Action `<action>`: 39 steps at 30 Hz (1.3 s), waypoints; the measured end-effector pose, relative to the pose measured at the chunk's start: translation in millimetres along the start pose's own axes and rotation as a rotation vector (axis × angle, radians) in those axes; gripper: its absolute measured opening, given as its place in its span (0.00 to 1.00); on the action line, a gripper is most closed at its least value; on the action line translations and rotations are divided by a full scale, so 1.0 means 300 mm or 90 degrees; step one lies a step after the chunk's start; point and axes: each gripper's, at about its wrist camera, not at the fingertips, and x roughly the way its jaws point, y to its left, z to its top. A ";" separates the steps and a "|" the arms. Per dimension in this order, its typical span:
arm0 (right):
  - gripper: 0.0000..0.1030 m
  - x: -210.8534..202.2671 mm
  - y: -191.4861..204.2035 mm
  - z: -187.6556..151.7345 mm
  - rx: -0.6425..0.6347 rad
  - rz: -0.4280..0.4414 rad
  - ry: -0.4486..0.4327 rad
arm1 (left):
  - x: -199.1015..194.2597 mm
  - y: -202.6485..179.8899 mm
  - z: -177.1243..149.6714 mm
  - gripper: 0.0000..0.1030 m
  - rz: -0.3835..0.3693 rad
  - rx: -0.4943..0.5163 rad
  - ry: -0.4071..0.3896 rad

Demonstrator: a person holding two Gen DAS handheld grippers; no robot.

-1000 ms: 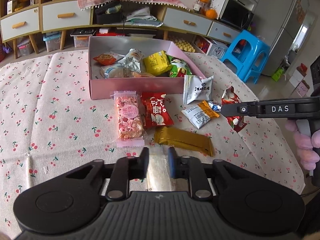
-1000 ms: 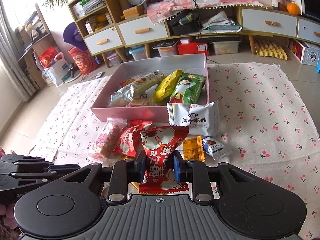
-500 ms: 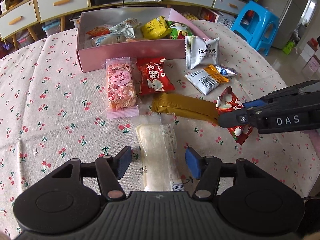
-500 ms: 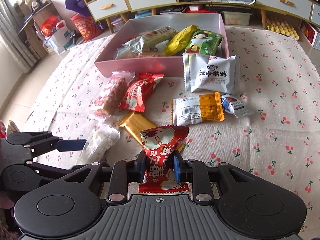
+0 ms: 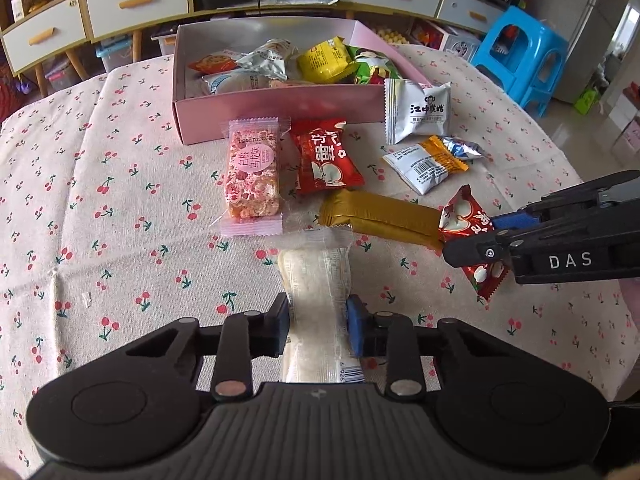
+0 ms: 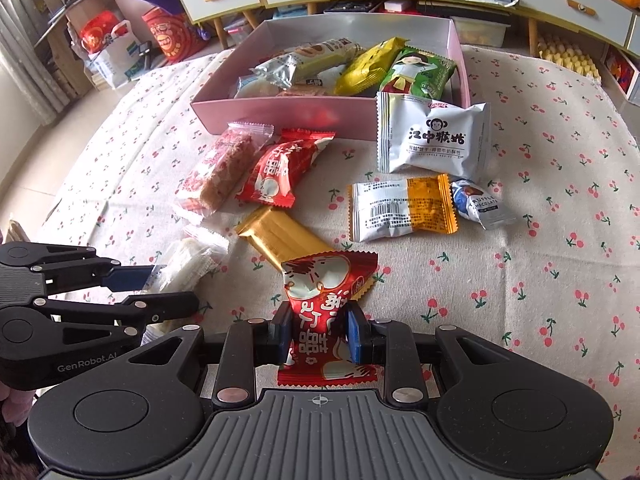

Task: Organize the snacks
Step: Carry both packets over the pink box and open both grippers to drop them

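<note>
My left gripper (image 5: 317,326) is shut on a clear-wrapped white snack bar (image 5: 316,280) that lies on the cherry-print cloth; it also shows in the right wrist view (image 6: 188,264). My right gripper (image 6: 318,334) is shut on a red snack packet (image 6: 326,304), held just above the cloth, also seen in the left wrist view (image 5: 470,236). The pink box (image 5: 280,114) with several snacks inside stands at the far side. In front of it lie a pink bar (image 5: 252,176), a second red packet (image 5: 326,158), a gold bar (image 5: 380,216), a white monkey-logo packet (image 5: 418,112) and an orange-white packet (image 5: 430,162).
A small truffle chocolate packet (image 6: 482,204) lies right of the orange-white packet. The table's right edge (image 5: 592,208) drops to the floor, with a blue stool (image 5: 520,48) beyond. Cabinets with drawers (image 5: 136,8) stand behind the table.
My left gripper opened, came down over the white bar and closed on it. My right gripper moved back toward me and lower, still holding the red packet.
</note>
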 end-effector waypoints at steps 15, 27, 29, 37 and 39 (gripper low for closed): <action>0.25 -0.069 -0.003 0.134 0.054 0.013 -0.067 | -0.084 0.019 0.090 0.25 -0.036 -0.046 -0.059; 0.25 -0.032 -0.044 0.291 0.133 0.019 -0.108 | -0.075 0.059 0.213 0.25 -0.031 -0.101 -0.108; 0.25 -0.022 -0.057 0.316 0.148 0.022 -0.121 | -0.068 0.069 0.235 0.25 -0.027 -0.115 -0.117; 0.25 0.027 -0.114 0.399 0.199 0.034 -0.184 | -0.025 0.083 0.286 0.25 -0.022 -0.156 -0.127; 0.25 0.046 -0.126 0.410 0.207 0.036 -0.194 | -0.018 0.084 0.293 0.25 -0.021 -0.162 -0.129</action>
